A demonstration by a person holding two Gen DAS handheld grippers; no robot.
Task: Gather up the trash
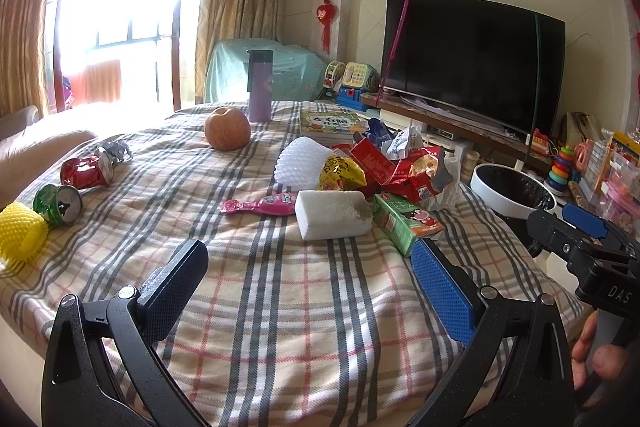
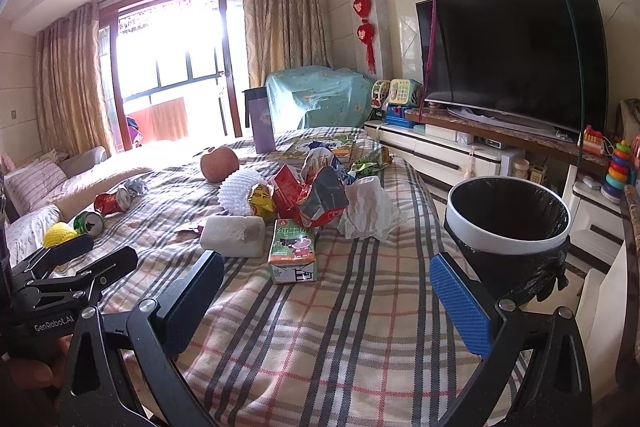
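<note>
Trash lies on a plaid tablecloth: a white foam block, a green milk carton, red snack wrappers, a white foam net, a pink wrapper and crumpled tissue. At the left lie a red can, a green can and a yellow foam net. A white bin with a black liner stands off the table's right edge. My left gripper and right gripper hover open and empty, short of the pile.
An apple, a purple flask and a stack of children's books sit at the far end of the table. A TV on its stand and toys fill the right side. A sofa lies to the left.
</note>
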